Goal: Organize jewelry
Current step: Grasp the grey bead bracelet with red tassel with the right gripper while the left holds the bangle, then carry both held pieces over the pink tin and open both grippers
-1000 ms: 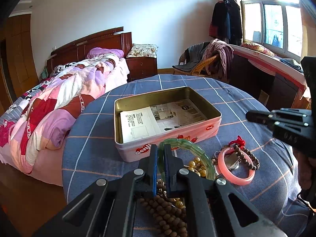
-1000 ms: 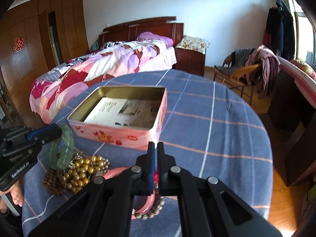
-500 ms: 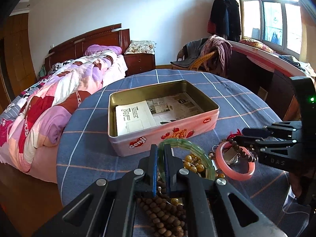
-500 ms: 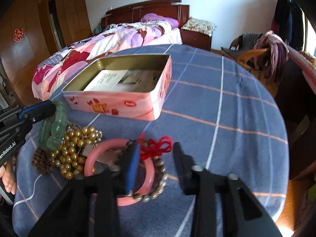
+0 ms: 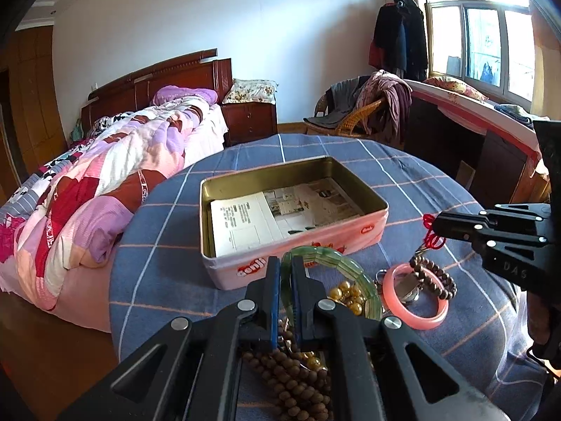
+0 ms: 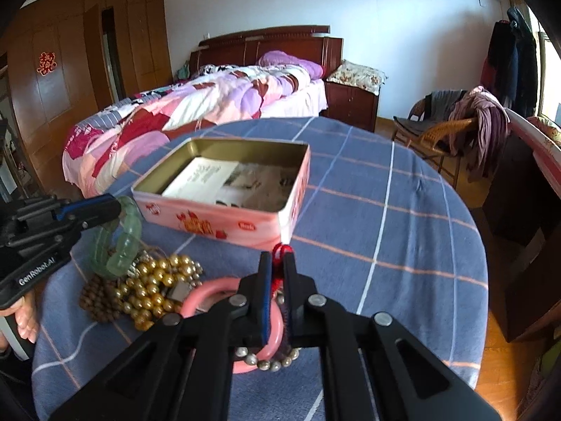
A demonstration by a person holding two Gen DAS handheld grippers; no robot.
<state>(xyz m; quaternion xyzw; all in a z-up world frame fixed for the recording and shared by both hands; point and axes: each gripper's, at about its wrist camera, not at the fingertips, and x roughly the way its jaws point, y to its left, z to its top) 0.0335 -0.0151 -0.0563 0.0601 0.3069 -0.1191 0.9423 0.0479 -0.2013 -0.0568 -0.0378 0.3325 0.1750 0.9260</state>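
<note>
Your left gripper is clamped on the green bangle, pinching its rim at the 9 o'clock side, with the bangle tipped up over the jewelry pile right at the near wall of the pink tin. From the right wrist view the same bangle hangs from that left gripper at about 9 o'clock, just off the tin's near left corner.

Your right gripper is squeezed tight on the red knotted cord of the dark bead bracelet. The bracelet dangles from the cord, its lower beads draped across the pink bangle, which lies flat on the blue checked tablecloth.

The rest of the pile sits between the two grippers: gold pearl beads touching the green bangle, brown wooden beads under your left gripper at 6 o'clock, plus something small and metallic inside the pink bangle that I can't make out.

The tin is open at 12 o'clock from the pile, only printed paper lying in the bottom, no jewelry in it.
</note>
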